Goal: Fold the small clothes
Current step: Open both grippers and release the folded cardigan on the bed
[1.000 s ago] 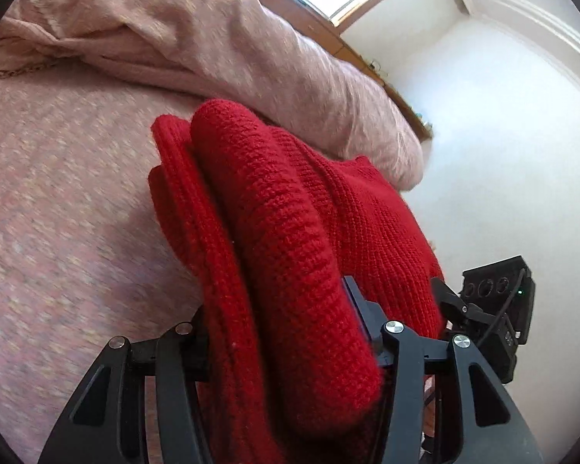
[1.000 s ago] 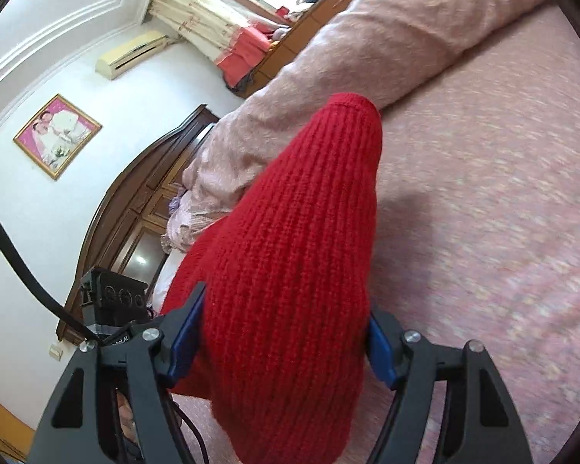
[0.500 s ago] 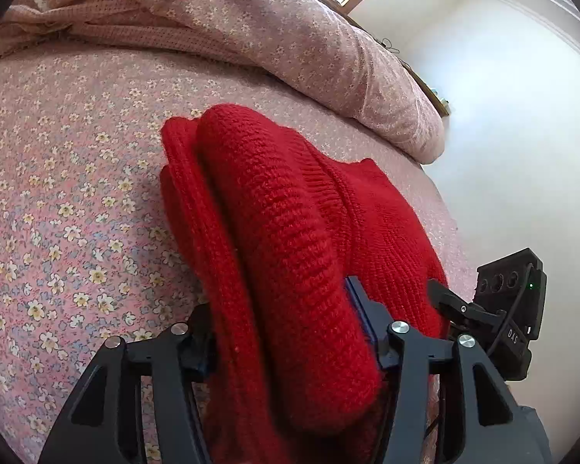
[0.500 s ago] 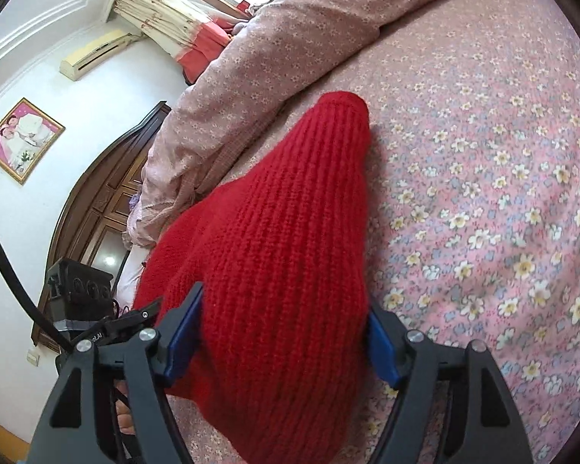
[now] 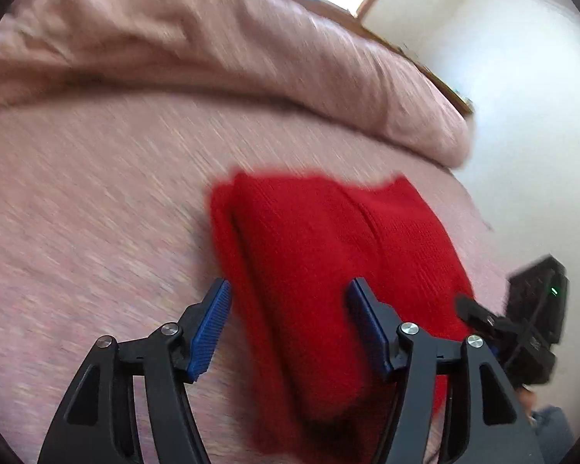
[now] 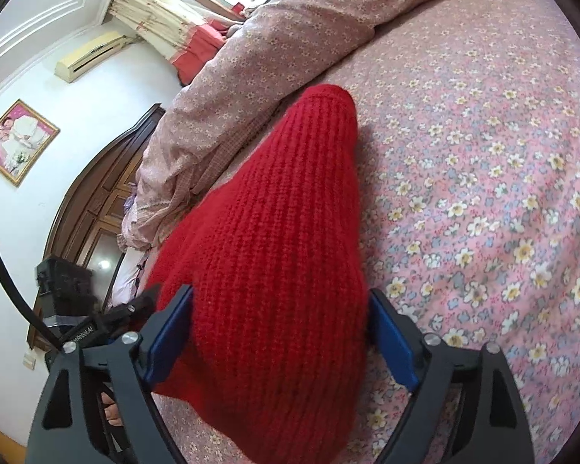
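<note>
While the red knitted garment (image 6: 274,239) lies folded on the bed (image 6: 483,147), both sets of jaws are opening around it. In the right wrist view the knit is chunky and ribbed, its rows running lengthwise into a rounded, tapering end that points toward the rumpled quilt (image 6: 282,50). The right gripper (image 6: 280,332) straddles the thick near part of this fold; its blue ridged pads stand just at the wool's sides, and whether they touch it cannot be told. The left gripper (image 5: 288,324) has its jaws apart over the garment's other edge: the left pad stands clear above the sheet, and the right pad sits against or just over the red wool, the blur hiding which. In that blurred view the garment reads as a flat stacked slab with a layered edge and a seam-like crease across its top.

The bed sheet is pink cotton with small white, yellow and blue flowers. The quilt, paler pink with a finer floral print, is bunched in a long soft roll along the far side. A dark carved wooden headboard (image 6: 96,193) curves behind it.
</note>
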The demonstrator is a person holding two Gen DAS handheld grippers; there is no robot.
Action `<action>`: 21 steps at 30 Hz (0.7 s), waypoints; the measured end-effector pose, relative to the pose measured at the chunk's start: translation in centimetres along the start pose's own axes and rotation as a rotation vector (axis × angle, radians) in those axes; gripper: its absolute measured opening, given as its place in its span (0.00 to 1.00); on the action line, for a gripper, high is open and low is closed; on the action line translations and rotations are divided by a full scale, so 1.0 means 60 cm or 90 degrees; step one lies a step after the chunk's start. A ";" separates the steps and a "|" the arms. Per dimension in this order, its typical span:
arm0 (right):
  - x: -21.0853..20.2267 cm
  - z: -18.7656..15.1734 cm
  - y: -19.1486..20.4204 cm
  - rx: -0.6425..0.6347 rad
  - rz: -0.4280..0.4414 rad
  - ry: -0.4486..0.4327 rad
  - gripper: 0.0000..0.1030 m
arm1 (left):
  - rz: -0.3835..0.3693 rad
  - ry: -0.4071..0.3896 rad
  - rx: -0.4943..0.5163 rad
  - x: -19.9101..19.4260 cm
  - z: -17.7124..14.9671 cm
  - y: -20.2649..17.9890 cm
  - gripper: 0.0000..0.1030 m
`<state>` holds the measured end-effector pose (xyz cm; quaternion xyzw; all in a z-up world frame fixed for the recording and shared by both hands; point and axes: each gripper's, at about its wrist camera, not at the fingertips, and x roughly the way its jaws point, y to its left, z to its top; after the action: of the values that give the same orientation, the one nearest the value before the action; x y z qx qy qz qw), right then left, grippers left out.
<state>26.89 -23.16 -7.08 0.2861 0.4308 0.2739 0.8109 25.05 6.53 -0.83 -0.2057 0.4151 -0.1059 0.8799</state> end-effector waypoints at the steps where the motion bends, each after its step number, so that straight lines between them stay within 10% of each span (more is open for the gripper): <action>1: -0.002 0.000 0.001 0.003 -0.001 -0.001 0.88 | 0.011 -0.021 0.002 -0.010 0.007 0.007 0.56; 11: -0.071 0.001 0.076 -0.147 -0.104 -0.101 0.95 | 0.021 -0.074 -0.005 -0.081 0.035 0.009 0.57; 17: -0.157 -0.027 0.155 -0.291 -0.112 -0.283 1.00 | 0.049 -0.142 0.103 -0.133 0.019 -0.074 0.71; 21: -0.189 -0.042 0.192 -0.324 -0.105 -0.310 1.00 | 0.037 -0.202 0.190 -0.177 -0.012 -0.126 0.87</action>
<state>17.05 -22.51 5.99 0.0961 0.1645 0.2302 0.9543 17.69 3.36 9.47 -0.0748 0.2568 -0.1069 0.9576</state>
